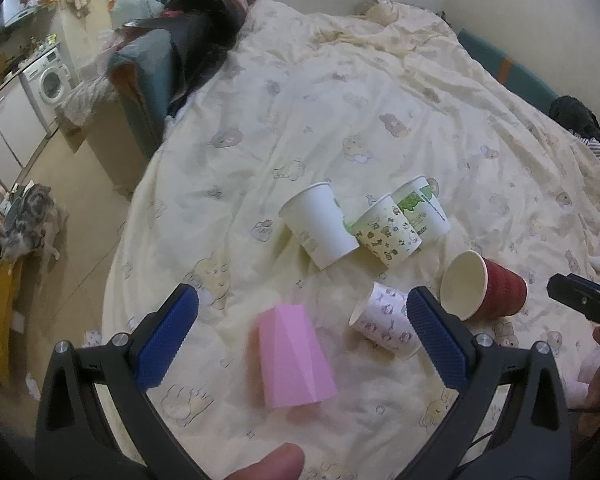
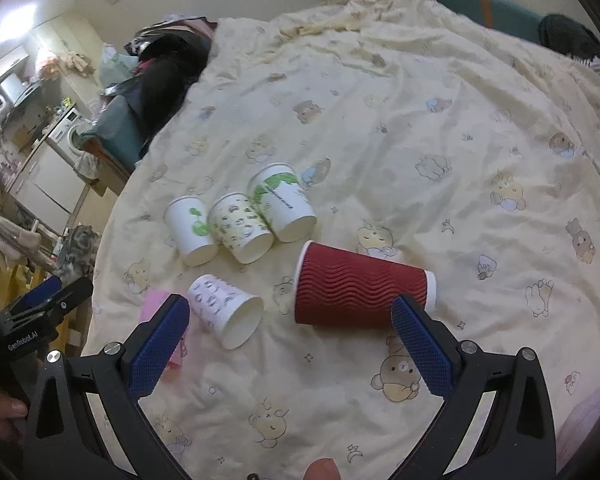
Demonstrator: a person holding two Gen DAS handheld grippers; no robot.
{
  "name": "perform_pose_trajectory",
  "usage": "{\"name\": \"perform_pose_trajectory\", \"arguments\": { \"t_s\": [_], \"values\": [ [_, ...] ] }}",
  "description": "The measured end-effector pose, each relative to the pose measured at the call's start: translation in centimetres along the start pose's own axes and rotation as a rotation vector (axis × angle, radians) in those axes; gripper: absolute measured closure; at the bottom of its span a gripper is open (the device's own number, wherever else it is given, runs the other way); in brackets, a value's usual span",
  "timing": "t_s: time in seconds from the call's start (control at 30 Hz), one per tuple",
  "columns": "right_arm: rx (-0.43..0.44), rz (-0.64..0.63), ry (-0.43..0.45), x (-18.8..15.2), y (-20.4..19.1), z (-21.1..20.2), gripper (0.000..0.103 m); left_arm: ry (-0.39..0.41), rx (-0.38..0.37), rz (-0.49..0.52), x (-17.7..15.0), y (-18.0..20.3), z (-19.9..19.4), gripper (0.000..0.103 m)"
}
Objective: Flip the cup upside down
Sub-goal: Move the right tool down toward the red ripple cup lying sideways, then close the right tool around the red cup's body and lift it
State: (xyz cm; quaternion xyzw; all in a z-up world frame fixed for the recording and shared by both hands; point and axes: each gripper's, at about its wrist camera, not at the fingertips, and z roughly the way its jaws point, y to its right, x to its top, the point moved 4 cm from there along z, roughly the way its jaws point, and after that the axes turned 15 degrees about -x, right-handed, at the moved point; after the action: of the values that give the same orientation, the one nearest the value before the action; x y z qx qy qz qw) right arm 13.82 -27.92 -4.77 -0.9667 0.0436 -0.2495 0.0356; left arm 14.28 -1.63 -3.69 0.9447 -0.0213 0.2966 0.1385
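Red ribbed paper cup (image 2: pixel 360 296) on its side on the bed (image 2: pixel 440 152), just ahead of the right tongs (image 2: pixel 290 316).
Long axis crosswise to them; right nearer. Left tongs (image 1: pixel 302 312) frame the pink cup (image 1: pixel 292 360); both wide, empty.

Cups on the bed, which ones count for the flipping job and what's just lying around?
For the job: pink cup, red cup, purple-print cup, plain white cup, animal-print cup, green-leaf cup, both open tongs.

Lying about: cat, washing machine, clothes pile, bedspread.
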Motion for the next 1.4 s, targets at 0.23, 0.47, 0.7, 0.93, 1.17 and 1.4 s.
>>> {"name": "perform_pose_trajectory", "arguments": {
  "t_s": [0.23,0.47,0.7,0.93,1.17,1.4],
  "values": [
    [-0.026,0.202,-0.19,0.2,4.5,3.8,0.0,-0.055,-0.013,0.019,1.2,1.5,2.9,0.0],
    [-0.02,-0.24,-0.28,1.9,2.4,5.2,0.0,-0.083,-0.034,0.023,1.5,2.0,4.6,0.0],
    [-0.068,-0.847,-0.343,0.5,-0.2,7.6,0.003,-0.108,-0.035,0.009,1.2,1.6,5.5,0.0],
    [-0.086,-1.185,-0.374,-1.5,-1.6,11.2,0.01,-0.126,-0.01,-0.007,0.4,0.0,6.1,0.0],
    [-0.082,-1.289,-0.385,-2.3,-2.8,14.2,0.015,-0.151,0.015,-0.029,-0.5,-1.5,7.2,0.0],
    [-0.077,-1.257,-0.407,-2.7,-3.6,15.9,0.023,-0.154,0.017,-0.032,-0.6,-1.4,7.4,0.0]
  ]
}}
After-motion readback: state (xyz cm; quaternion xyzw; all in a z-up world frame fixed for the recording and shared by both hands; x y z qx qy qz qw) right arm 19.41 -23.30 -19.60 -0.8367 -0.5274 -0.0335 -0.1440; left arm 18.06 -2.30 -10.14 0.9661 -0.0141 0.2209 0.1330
